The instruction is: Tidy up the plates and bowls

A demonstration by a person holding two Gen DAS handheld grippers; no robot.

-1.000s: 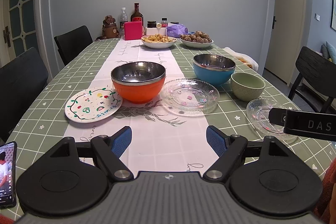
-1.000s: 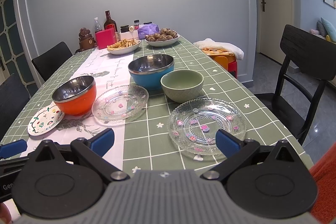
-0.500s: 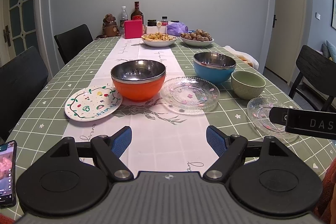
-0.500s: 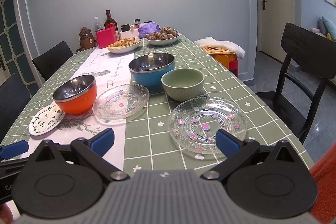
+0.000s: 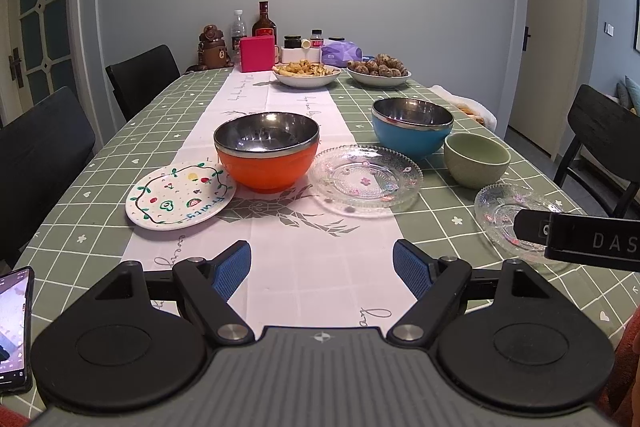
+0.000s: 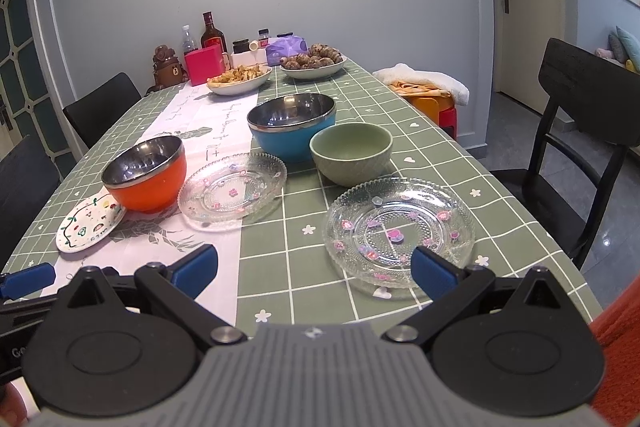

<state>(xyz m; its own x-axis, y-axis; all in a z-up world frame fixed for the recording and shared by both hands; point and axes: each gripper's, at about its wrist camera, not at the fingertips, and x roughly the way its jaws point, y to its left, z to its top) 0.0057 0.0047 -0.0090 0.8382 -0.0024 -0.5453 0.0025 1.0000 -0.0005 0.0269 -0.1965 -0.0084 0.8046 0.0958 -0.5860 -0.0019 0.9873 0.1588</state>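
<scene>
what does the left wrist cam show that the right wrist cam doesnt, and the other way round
Only the left wrist view shows the phone at the table's near left edge.

Only the right wrist view shows the white cloth on the orange stool beside the table.

Both show the orange bowl, blue bowl, green bowl, painted plate and two glass plates. The left gripper and right gripper are open and empty.
</scene>
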